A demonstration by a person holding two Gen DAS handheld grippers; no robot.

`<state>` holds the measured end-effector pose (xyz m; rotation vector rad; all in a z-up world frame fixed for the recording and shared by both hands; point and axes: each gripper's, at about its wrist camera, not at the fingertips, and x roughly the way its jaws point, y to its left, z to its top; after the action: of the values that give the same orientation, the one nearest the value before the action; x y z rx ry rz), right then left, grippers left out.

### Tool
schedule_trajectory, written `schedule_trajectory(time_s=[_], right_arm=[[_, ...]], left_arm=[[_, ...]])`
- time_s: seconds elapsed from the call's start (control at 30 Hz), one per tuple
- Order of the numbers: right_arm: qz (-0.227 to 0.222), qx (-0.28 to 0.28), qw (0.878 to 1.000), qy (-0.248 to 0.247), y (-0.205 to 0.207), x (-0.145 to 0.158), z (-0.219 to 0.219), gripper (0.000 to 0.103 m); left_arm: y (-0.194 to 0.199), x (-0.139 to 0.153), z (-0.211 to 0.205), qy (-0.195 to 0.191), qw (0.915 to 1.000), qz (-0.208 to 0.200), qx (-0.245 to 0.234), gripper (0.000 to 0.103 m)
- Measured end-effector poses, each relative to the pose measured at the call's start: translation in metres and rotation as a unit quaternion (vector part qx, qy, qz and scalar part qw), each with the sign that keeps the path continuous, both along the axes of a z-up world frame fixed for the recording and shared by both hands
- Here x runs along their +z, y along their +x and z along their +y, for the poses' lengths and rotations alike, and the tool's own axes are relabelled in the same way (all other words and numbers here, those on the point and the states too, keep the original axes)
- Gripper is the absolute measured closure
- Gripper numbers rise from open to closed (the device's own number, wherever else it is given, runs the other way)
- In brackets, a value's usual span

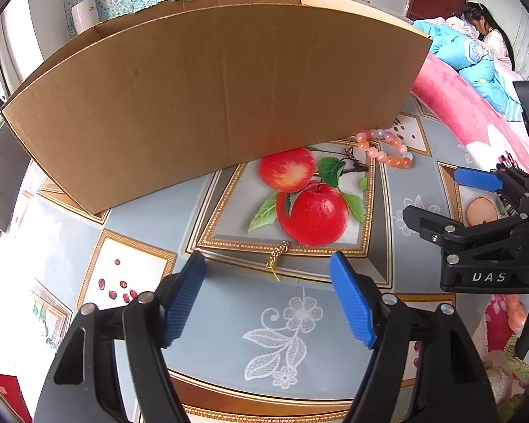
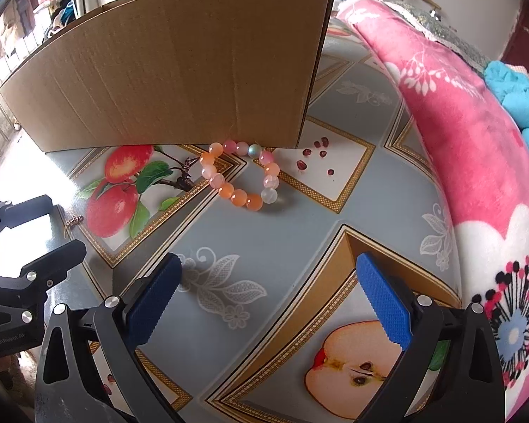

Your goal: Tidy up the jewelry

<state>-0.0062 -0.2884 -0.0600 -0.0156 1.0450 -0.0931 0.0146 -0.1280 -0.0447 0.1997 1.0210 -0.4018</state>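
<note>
Still outside tall brown cardboard box (image 2: 172,70): orange-pink beaded bracelet (image 2: 241,178), small gold chain (image 1: 278,255); left gripper (image 1: 268,294) and right gripper (image 2: 268,299) jaws spread, empty.

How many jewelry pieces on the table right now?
2. A bead bracelet lies at the foot of the cardboard box, near its right corner. A small gold chain lies just ahead of the left gripper. More may be hidden inside the box.

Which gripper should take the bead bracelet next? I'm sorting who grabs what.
Probably right: the right gripper is open and the bead bracelet lies straight ahead of it. The left gripper faces the small gold chain instead.
</note>
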Motion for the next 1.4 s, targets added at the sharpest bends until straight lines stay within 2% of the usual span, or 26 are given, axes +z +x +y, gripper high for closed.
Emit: schedule_trajectory(time_s=[0.3, 0.6, 0.97, 1.23, 1.4], right_arm=[[0.004, -0.003, 1.0, 0.004, 0.004, -0.001, -0.002, 0.008], [0.001, -0.005, 1.0, 0.008, 0.002, -0.003, -0.003, 0.008], [-0.013, -0.012, 1.0, 0.015, -0.005, -0.006, -0.002, 0.008], [-0.021, 0.017, 1.0, 0.016, -0.018, -0.007, 0.008, 0.008], [-0.02, 0.028, 0.999, 0.018, -0.022, -0.006, 0.012, 0.008]], left_arm=[[0.003, -0.007, -0.001, 0.019, 0.9996, 0.002, 0.022, 0.006], [-0.004, -0.008, 0.001, 0.013, 0.9992, -0.022, 0.031, 0.006], [-0.003, -0.009, -0.003, 0.02, 0.9994, -0.01, 0.025, 0.005], [-0.002, -0.009, -0.002, 0.021, 0.9994, -0.004, 0.027, 0.005], [-0.005, -0.009, -0.003, 0.019, 0.9985, -0.016, 0.049, 0.004]])
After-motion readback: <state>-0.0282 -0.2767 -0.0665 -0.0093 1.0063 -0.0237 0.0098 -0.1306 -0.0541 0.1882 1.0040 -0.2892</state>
